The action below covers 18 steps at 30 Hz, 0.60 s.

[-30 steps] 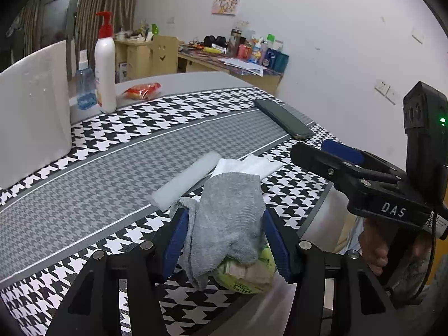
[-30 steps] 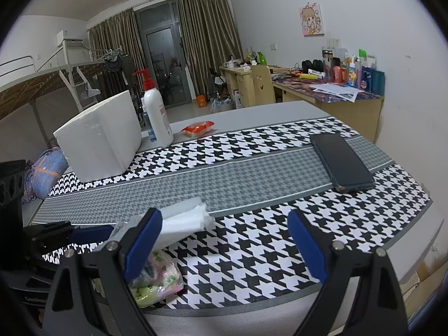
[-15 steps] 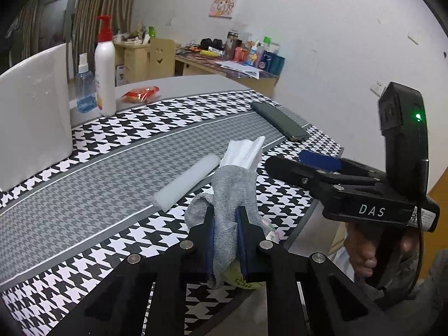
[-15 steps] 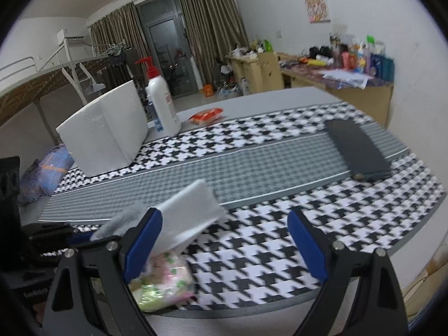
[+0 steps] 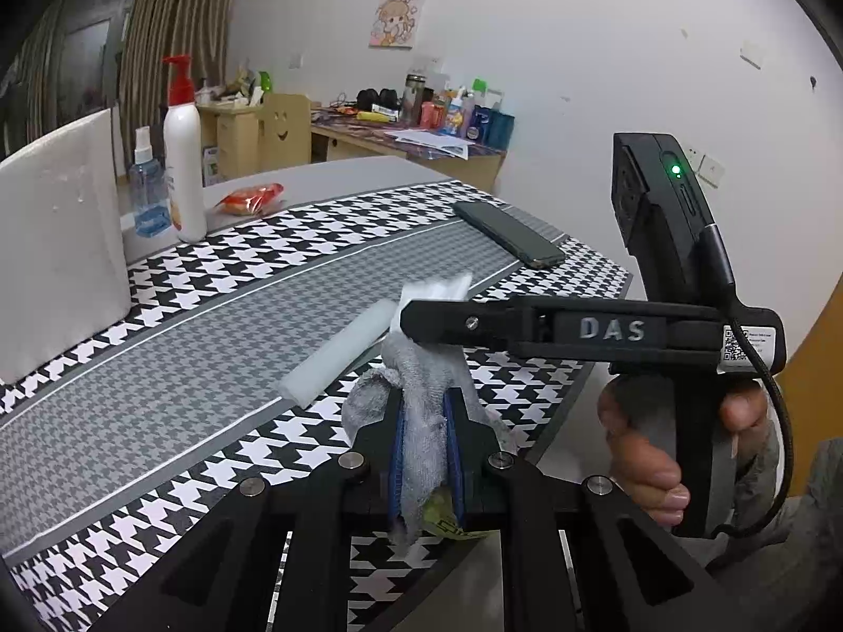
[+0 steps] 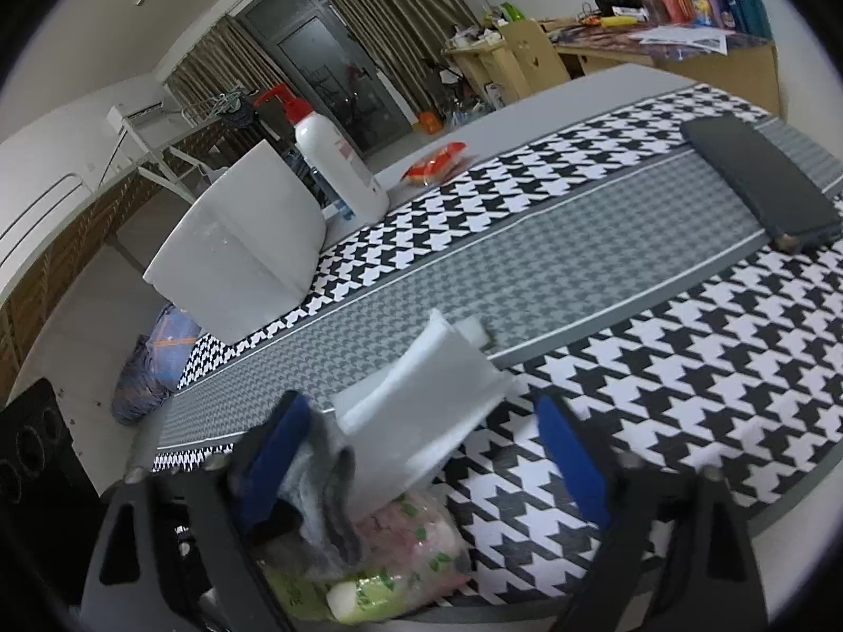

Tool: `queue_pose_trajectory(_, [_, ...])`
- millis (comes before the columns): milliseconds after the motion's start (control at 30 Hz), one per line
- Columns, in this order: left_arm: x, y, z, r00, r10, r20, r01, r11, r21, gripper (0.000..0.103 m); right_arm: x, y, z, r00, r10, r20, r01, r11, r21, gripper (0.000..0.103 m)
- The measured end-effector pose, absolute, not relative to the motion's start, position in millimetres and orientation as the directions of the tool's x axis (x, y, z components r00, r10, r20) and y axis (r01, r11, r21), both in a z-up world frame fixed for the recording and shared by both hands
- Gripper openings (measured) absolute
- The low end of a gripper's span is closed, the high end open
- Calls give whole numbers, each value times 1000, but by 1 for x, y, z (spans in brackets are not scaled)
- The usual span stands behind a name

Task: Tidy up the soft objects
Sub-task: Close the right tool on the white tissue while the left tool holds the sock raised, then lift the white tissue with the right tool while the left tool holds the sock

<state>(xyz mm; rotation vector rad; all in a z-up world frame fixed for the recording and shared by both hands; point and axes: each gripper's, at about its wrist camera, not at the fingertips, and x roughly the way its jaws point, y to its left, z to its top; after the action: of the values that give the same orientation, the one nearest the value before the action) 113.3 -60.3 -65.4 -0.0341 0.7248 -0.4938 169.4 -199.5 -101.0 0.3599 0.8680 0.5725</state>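
Here, grey cloth overhangs table edge.

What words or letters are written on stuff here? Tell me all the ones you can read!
"DAS": white letters on the black body of the right gripper, seen from the left wrist camera.
White sticker with a square code on the same gripper: print too small to read.
Green packet under the grey cloth: dark print, partly hidden, unreadable.
White pump bottle: label too blurred.
Blue spray bottle: label too small.
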Motion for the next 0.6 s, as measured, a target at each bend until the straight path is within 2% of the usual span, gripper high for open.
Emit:
queue_pose_trajectory(33, [114,-60,-66,639,-444,-629,419,886,-199,15,170,-197,-102,499,610,-616,-330,791,516,61])
queue_pose_trajectory(133, [113,-61,-66,639,-448,-625,428,882,-196,15,169,-190,-101,478,615,-627,-346,788,509,38])
queue_pose_trajectory(167, [113,-61,-65,639,-450,-624,431,881,-194,15,169,-189,-101,477,617,-626,-349,787,509,34])
queue_pose_trajectory(233, [113,-59,-65,643,-447,-622,430,883,-190,15,169,-190,-99,490,615,-618,-347,788,509,15])
queue_pose_trajectory(333, [112,-55,-63,652,-439,-618,423,887,-185,15,169,-193,-94,523,593,-612,-330,803,496,7])
queue_pose_trajectory(600, [110,-39,-57,682,-417,-601,376,904,-202,15,170,-209,-77,610,522,-595,-292,847,444,3])
